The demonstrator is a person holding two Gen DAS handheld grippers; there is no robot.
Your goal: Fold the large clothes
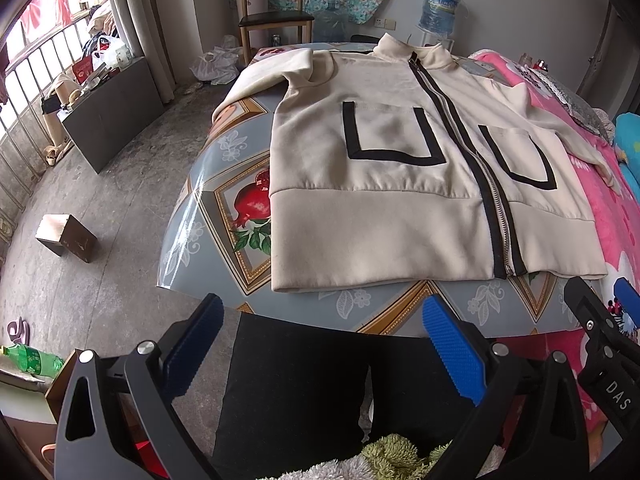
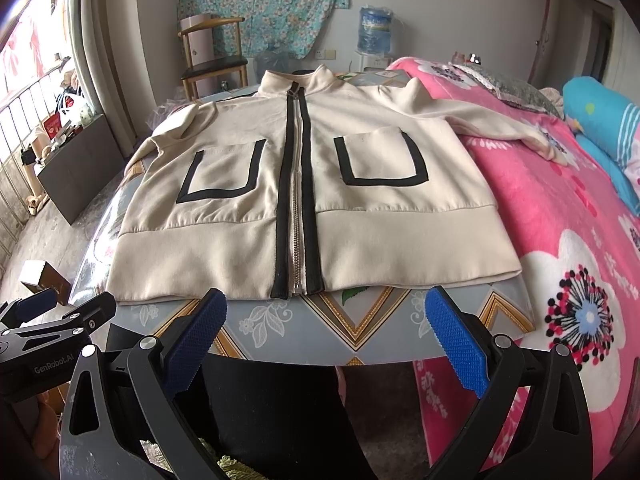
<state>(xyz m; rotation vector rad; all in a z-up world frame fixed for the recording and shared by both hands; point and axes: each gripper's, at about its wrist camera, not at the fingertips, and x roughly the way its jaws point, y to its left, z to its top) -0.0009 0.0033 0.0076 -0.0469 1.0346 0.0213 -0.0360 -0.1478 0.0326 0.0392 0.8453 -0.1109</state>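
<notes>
A cream zip-up jacket (image 1: 384,184) (image 2: 312,200) lies flat and face up on the table, zipped shut, with black trim along the zipper and around two chest pockets. Its collar points away from me and its hem lies near the table's front edge. One sleeve trails off the left side, the other rests on the pink blanket. My left gripper (image 1: 324,320) hangs open before the hem's left half, holding nothing. My right gripper (image 2: 326,316) is open too, just short of the hem at the zipper's bottom. Each gripper also shows in the other's view: right gripper (image 1: 600,320), left gripper (image 2: 52,312).
The table (image 1: 224,208) has a glossy blue patterned cover. A bed with a pink floral blanket (image 2: 560,240) adjoins its right side. A wooden chair (image 1: 276,20) and water jugs (image 1: 438,8) stand behind. A small brown box (image 1: 66,238) lies on the concrete floor at left. A person's dark trousers (image 1: 296,392) fill the foreground.
</notes>
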